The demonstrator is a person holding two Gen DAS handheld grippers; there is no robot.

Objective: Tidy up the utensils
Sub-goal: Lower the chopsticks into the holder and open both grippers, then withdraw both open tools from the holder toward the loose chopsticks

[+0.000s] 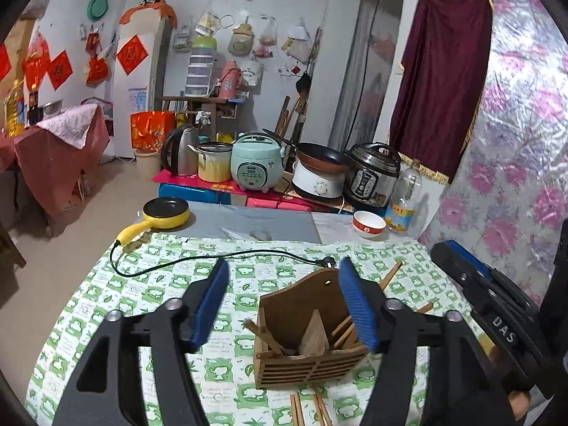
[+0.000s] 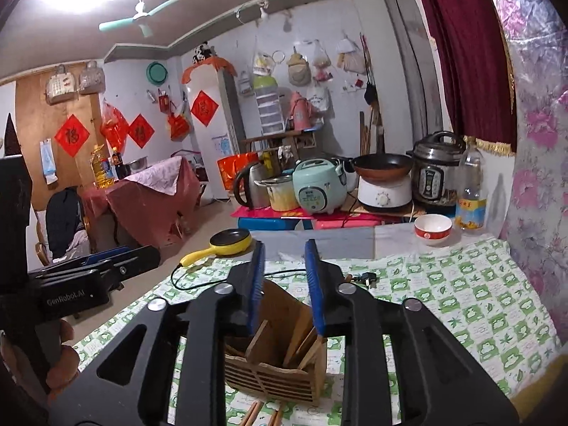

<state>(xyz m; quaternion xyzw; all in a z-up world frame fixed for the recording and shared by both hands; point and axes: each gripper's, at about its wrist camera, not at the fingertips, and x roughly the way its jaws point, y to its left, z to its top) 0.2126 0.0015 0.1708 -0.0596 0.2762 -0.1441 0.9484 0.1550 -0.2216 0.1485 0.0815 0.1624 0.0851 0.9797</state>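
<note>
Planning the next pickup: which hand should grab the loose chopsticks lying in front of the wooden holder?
Probably left: its jaws are wide open, and the chopsticks lie between them, below the holder. The right's are narrower.

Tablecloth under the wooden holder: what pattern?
Green-and-white checks with leaf and clover-like prints on the tablecloth; clearest in the right wrist view, beside the holder.

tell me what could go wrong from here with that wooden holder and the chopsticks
1. The wooden holder stands free on the tablecloth with both tools crowded around it; a bump from the left tool or the right tool could tip it and spill the chopsticks inside.
2. Loose chopsticks lie in front of the holder's base and could get knocked off the edge.
3. The yellow pan's cord trails nearby and might snag.
</note>
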